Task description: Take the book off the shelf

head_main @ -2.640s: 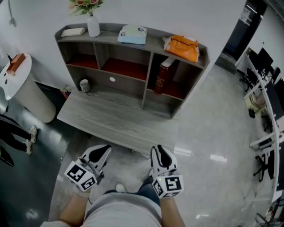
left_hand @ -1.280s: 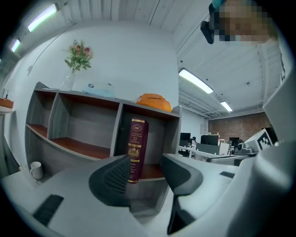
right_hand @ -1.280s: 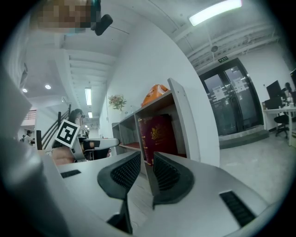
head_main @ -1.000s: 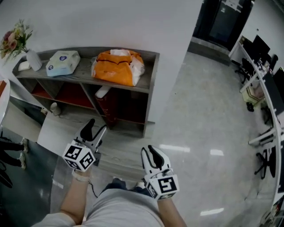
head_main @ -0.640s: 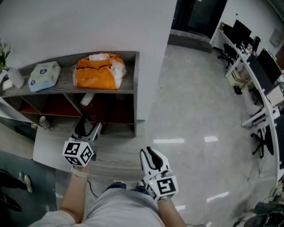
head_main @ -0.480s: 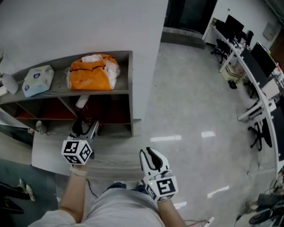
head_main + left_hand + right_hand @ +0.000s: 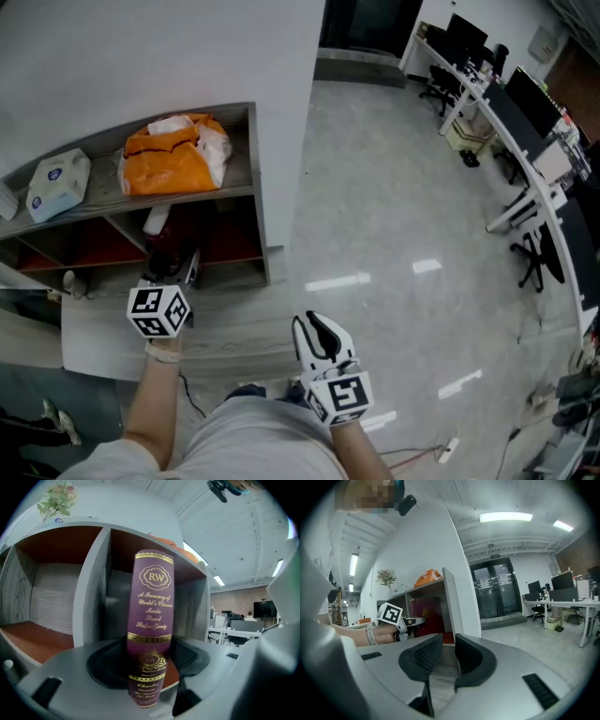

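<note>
Pale grey top (image 7: 246, 452), light strap (image 7: 165, 352) round the left wrist, white-shelled left gripper (image 7: 180, 266) and right gripper (image 7: 316, 328), ribbed black jaws, black-and-white marker cube (image 7: 157, 310) behind each.

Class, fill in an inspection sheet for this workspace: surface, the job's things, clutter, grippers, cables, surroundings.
Surface: grey wood-grain desk in front of the shelf.
Job's things: purple book standing upright in the shelf's right compartment.
Clutter: orange bag and tissue pack on the shelf top.
Grippers: left gripper is at the compartment, its jaws have just been closing with the book's spine between them, and the pads are not seen pressing. The right gripper is back from the shelf, jaws slightly apart, nothing between.
Cables: thin cable on the floor to the person's right.
Surroundings: pale glossy floor, office desks with monitors, dark door.
</note>
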Demonstrator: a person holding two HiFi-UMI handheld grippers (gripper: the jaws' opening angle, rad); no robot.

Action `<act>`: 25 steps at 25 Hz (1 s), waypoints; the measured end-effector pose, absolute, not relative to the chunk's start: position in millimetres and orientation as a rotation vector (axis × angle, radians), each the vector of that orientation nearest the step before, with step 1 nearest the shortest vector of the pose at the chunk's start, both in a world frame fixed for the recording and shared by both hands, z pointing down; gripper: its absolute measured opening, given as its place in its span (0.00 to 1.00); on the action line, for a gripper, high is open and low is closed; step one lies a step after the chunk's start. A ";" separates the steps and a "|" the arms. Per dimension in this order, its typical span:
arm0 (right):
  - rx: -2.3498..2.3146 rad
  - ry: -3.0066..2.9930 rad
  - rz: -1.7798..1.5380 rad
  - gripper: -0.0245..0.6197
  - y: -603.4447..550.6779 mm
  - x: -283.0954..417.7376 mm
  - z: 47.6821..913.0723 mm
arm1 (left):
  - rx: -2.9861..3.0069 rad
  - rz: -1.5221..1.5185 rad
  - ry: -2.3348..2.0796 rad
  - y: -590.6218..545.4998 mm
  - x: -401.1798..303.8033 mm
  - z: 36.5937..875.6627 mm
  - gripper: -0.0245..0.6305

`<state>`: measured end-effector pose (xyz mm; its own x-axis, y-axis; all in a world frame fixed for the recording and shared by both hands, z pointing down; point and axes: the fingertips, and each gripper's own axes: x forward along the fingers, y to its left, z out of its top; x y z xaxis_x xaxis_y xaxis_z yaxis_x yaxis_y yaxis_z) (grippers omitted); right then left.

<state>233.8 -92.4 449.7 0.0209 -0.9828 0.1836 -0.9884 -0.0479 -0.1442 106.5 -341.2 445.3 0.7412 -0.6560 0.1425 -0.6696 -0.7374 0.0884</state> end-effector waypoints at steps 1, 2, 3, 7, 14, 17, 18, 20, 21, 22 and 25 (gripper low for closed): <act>2.234 -2.148 0.365 0.17 -91.9 234.0 449.9 | 2.806 0.152 -1.075 -341.7 106.1 445.3 0.44; 2.238 -2.145 0.366 0.17 -91.6 234.0 450.3 | 2.810 0.150 -1.076 -341.7 105.7 445.1 0.40; 2.239 -2.144 0.369 0.17 -91.7 233.7 450.7 | 2.813 0.149 -1.077 -341.6 105.5 445.1 0.39; 2.225 -2.155 0.376 0.17 -94.7 230.2 451.5 | 2.817 0.156 -1.070 -337.9 103.2 445.2 0.38; 2.162 -2.210 0.381 0.17 -104.3 222.4 451.2 | 2.821 0.174 -1.053 -310.3 89.5 442.1 0.37; 2.125 -2.244 0.378 0.17 -110.5 217.1 449.6 | 2.818 0.182 -1.055 -297.5 79.6 439.5 0.37; 2.111 -2.257 0.379 0.17 -113.2 214.6 449.5 | 2.819 0.186 -1.057 -293.1 75.5 438.9 0.37; 2.074 -2.289 0.380 0.17 -120.3 207.4 449.9 | 2.818 0.192 -1.073 -284.6 64.7 437.2 0.37; 2.052 -2.309 0.379 0.17 -124.5 202.6 449.9 | 2.814 0.191 -1.084 -280.7 58.0 436.2 0.37; 2.029 -2.329 0.378 0.17 -128.7 197.3 449.9 | 2.807 0.189 -1.096 -276.8 51.1 435.2 0.37; 1.954 -2.393 0.377 0.17 -140.9 179.3 449.7 | 2.788 0.188 -1.124 -264.1 30.4 433.3 0.37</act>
